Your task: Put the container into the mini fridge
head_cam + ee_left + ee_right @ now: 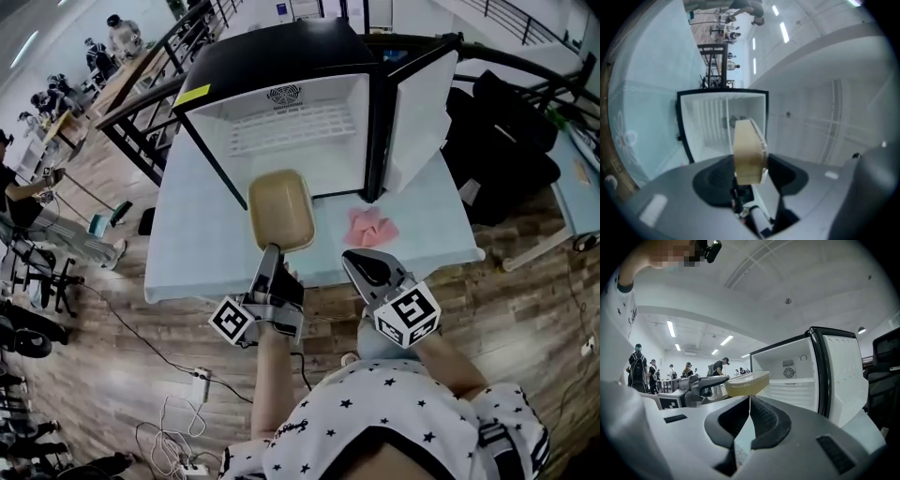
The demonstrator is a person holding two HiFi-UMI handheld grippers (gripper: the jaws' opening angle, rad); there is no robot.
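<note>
Pale blue counter point(187, 234) is carrying the open mini fridge point(281, 56) at upper centre, where the left tongs point(272, 251) are clenching the tan container point(280, 208) before its mouth, best kept level and centred, while the right tongs point(349, 258) are resting pinched together, empty.

A crumpled pink cloth point(372, 227) lies on the pale blue table point(202, 234), just ahead of the right gripper point(349, 257). Black bags point(502, 155) sit well off to its right. A white power plug point(199, 377) lies on the wood floor point(525, 309) behind the left gripper point(272, 251).
</note>
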